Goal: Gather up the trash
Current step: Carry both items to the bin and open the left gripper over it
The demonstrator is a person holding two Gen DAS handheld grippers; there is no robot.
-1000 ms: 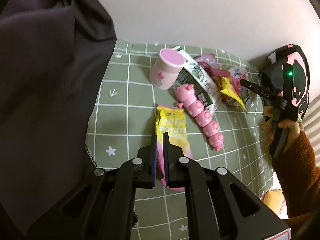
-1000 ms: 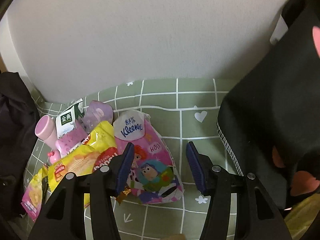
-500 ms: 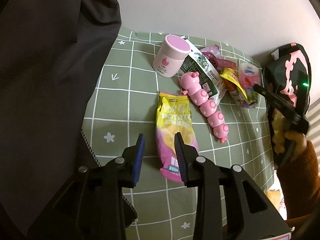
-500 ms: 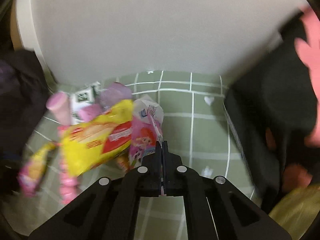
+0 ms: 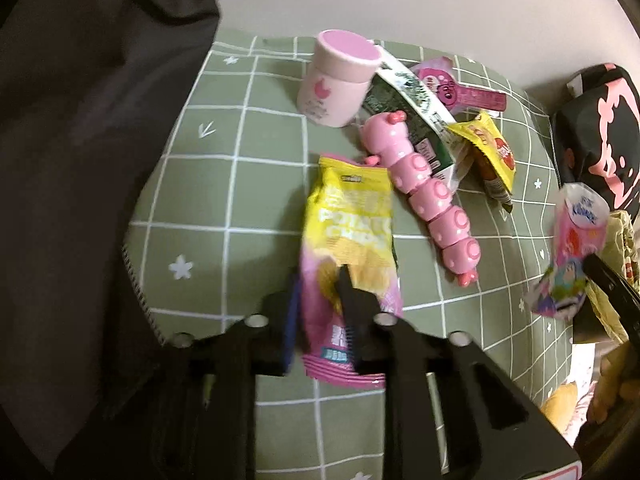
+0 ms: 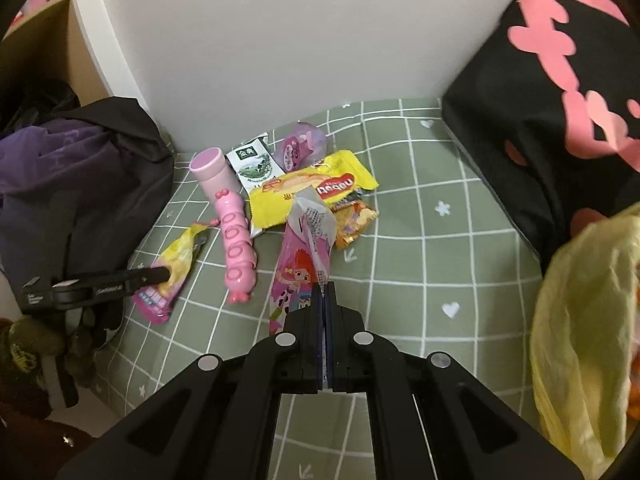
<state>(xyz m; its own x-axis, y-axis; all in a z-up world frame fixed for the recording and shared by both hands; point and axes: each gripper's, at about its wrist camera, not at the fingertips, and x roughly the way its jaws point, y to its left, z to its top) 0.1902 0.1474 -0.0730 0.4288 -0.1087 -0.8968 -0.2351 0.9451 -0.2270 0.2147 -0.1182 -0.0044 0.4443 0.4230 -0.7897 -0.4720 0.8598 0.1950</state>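
Left wrist view, tongs: the left gripper (image 5: 318, 304) has its jaws closing around the near half of the chip packet (image 5: 350, 240); the packet is between them, and the blur hides whether the pads press it yet.
Left wrist view, trash: the chip packet lies on the green checked cloth (image 5: 240, 192), just left of the pink caterpillar toy (image 5: 426, 196). Farther off stand a pink jar (image 5: 338, 78) and a milk carton (image 5: 416, 120), with a yellow wrapper (image 5: 492, 152) to their right.
Left wrist view, right edge: the tissue pack (image 5: 572, 256) hangs off the cloth, pinched at its lower end.
Right wrist view, tongs: the right gripper (image 6: 324, 300) is clamped tight on the near end of the tissue pack (image 6: 304, 264), which stands up from the jaws.
Right wrist view, bag: a yellow plastic bag (image 6: 588, 332) gapes at the near right, beside a black and pink bag (image 6: 560, 92).
Right wrist view, left side: a dark coat (image 6: 80, 184) is heaped at the cloth's left edge.
Risk, right: the grip is on a thin edge only, so the pack may slip out before reaching the bag.
Risk, left: the slick packet may slide away as the jaws close.
Risk, sorting: the toy touches the wrappers and may get dragged along.
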